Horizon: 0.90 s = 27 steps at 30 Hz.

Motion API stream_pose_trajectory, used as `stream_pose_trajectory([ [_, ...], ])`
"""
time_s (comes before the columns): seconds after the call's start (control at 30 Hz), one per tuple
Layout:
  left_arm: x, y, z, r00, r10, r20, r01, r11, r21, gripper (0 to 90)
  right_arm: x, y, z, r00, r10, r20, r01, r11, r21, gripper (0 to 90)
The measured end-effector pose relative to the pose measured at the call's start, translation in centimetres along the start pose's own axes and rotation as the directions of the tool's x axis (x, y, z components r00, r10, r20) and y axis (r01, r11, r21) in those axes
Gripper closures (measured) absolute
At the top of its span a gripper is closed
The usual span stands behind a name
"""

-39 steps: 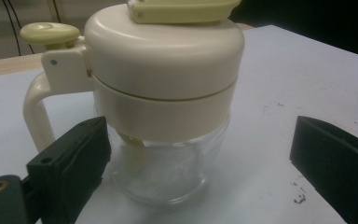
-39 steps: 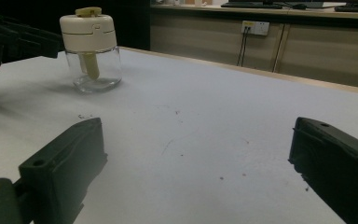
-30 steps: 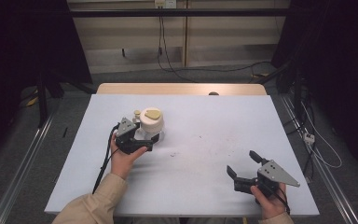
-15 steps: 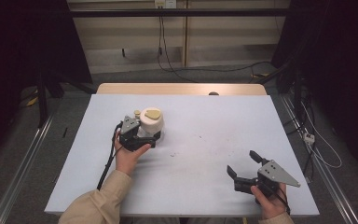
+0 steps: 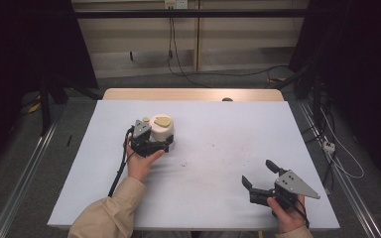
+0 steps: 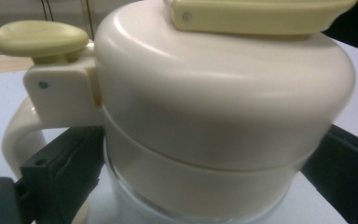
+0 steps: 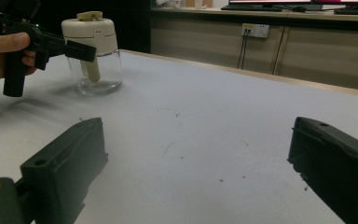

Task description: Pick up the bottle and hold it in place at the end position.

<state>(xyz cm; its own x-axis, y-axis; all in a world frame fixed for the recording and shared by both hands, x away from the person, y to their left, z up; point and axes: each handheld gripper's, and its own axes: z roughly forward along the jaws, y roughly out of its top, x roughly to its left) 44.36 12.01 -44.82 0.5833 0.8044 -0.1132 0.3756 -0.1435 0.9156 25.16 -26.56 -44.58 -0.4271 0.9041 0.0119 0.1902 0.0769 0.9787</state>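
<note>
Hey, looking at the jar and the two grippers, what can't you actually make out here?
- Jar contents: the left gripper view cuts off the glass; too small in the right gripper view.
- Left gripper: jaw contact with the jar unclear, blurred close up.
- Right gripper: hand hides its underside in the high view.

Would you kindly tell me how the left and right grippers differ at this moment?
The left gripper has its fingers around a cream-lidded glass jar; the right gripper is open with nothing between its fingers. The left is far out on the table, the right near its front edge. Each is held in one hand.

Dim room, evenly lit tabletop, close views soft.
</note>
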Motion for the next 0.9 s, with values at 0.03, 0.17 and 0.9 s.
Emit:
stream_pose_trajectory([
  [0.03, 0.0, 0.0, 0.1, 1.0, 0.0, -0.001, 0.0, 1.0, -0.006, 3.3, 0.0, 0.0, 0.0, 1.0, 0.0, 0.001, 0.0, 1.0, -0.001, 3.3],
  [0.17, 0.1, 0.0, 0.3, 1.0, 0.002, -0.003, -0.002, 0.9999, -0.015, 3.6, 0.0, 0.0, 0.0, 1.0, -0.001, 0.001, 0.001, 1.0, -0.002, 3.3],
  [0.9, -0.3, -0.4, 1.8, 0.9988, -0.026, -0.041, 0.024, 0.9985, -0.049, 3.5, 0.2, -0.1, 0.2, 1.0, -0.005, -0.007, 0.005, 1.0, 0.006, 3.5],
])
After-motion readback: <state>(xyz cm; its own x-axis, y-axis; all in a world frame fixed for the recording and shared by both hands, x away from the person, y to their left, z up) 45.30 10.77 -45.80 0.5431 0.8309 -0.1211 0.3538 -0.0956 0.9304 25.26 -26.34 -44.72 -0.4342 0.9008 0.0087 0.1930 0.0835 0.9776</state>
